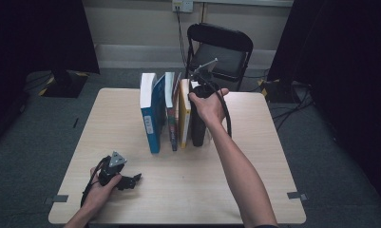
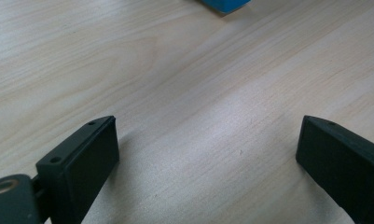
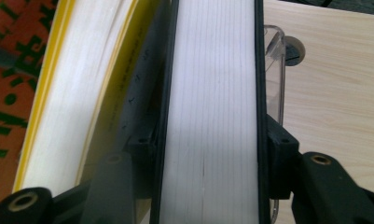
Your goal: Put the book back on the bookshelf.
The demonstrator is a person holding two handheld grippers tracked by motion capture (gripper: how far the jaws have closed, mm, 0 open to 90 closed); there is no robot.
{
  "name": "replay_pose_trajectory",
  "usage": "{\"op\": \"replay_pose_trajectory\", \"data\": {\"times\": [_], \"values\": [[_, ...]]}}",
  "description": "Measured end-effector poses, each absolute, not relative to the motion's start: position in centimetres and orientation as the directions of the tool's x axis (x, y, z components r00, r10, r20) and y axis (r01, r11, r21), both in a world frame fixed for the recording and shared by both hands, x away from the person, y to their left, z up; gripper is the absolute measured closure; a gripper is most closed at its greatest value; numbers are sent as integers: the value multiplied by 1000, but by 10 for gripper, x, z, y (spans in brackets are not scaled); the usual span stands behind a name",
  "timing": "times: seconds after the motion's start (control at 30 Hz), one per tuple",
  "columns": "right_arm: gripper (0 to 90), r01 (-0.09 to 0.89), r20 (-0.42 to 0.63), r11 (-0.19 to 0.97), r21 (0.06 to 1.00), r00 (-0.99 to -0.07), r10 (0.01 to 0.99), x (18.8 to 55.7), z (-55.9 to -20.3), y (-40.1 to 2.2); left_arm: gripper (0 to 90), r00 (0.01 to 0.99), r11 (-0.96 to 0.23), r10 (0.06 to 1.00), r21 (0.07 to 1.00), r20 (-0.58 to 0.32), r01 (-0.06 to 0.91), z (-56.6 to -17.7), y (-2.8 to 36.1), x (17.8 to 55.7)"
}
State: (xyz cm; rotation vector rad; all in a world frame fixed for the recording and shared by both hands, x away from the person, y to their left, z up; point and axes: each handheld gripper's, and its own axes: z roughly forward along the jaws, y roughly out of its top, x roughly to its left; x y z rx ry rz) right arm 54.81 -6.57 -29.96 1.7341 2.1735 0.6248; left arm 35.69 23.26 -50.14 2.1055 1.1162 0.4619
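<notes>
A row of upright books stands mid-table: a blue book [image 1: 150, 121], a red patterned book [image 1: 171, 114], a yellow book [image 1: 184, 116] and a black book [image 1: 197, 128] at the right end. From above, my right gripper [image 1: 198, 88] reaches down over the black book. In the right gripper view its jaws [image 3: 211, 144] straddle the black book [image 3: 212, 93], one pad against each cover, with the yellow book [image 3: 72, 93] just to the left. My left gripper [image 1: 133, 180] rests on the table near the front left, open [image 2: 208, 158] over bare wood, with a corner of the blue book [image 2: 224, 4] ahead.
A clear plastic bookend [image 3: 274, 70] stands against the black book's right side. The wooden table [image 1: 254, 190] has bare room right of the books and in front of them. A black folding chair [image 1: 221, 52] stands behind the table's far edge.
</notes>
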Motion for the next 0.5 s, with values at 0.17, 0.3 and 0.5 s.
{"op": "replay_pose_trajectory", "data": {"times": [0.17, 0.3, 0.5], "values": [[469, 839, 26, 223, 497, -271, 962, 544, -292, -61, 56, 565, -384, 825, 722, -12, 576, -501, 233, 357], [454, 842, 31, 239, 483, -289, 957, 543, -287, -60, 56, 565, -384, 825, 722, -12, 576, -501, 233, 357], [445, 829, 49, 241, 505, -306, 951, 539, -289, -65, 56, 565, -383, 825, 724, -12, 574, -502, 233, 357]]}}
